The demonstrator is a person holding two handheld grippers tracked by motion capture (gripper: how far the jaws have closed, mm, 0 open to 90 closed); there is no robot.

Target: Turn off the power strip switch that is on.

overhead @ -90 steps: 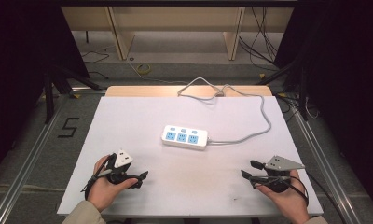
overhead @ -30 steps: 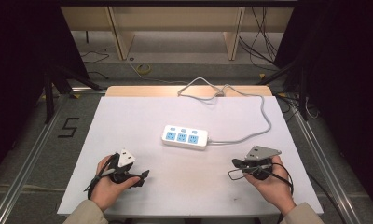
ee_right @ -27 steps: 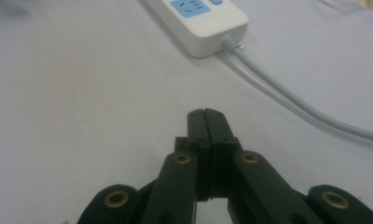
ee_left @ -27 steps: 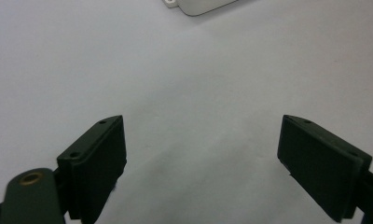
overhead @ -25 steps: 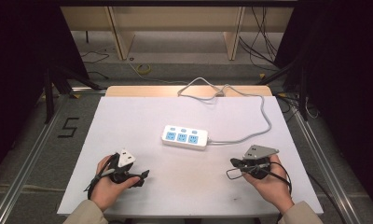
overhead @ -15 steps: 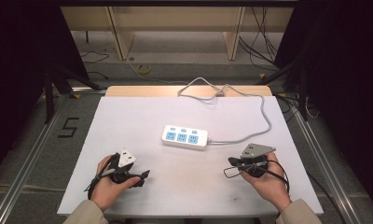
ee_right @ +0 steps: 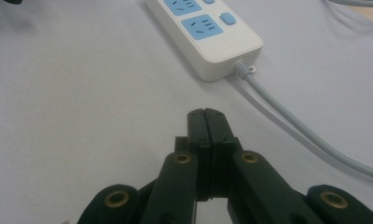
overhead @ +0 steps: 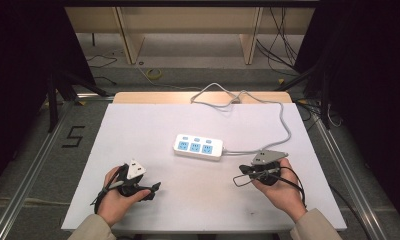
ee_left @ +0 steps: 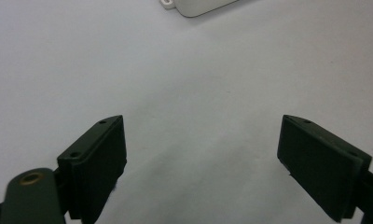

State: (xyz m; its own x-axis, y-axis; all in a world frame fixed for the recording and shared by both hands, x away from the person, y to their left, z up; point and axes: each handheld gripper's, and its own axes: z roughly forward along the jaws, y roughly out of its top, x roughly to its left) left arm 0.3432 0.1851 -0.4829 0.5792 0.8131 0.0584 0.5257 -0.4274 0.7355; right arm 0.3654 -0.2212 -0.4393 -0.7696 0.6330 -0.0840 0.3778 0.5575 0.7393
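Reading this as an approach to the power strip (overhead: pixel 198 147), which lies flat mid-frame in the high view on the white counter (overhead: pixel 138 125), blue sockets up, its grey cable (overhead: pixel 283 125) looping toward the upper centre of the frame and off the far edge.

Right tongs (overhead: pixel 236 180) sit lower right of the strip, jaws pressed together with nothing between them; the right gripper view has the tips aimed at the strip's cable end (ee_right: pixel 243 69), near it but not touching. Left tongs (overhead: pixel 155 187) are lower left in the high view, jaws spread wide and empty, resting low over bare counter, with a strip corner (ee_left: pixel 194 5) at the top of the left gripper view.

Risks, as I judge them:
- Closed right tips can only push. A nudge on the cable end would likely spin or slide the strip, since nothing pins it.
- Tips catching the cable would drag the strip by its strain relief and shift the slack loop behind it.
- A press on a switch button (ee_right: pixel 227 18) with blunt joined tips could slip off onto a socket face.
- Left tongs are well apart from the strip, so no bracing yet.

Containers: none on the counter, nothing held in anything.
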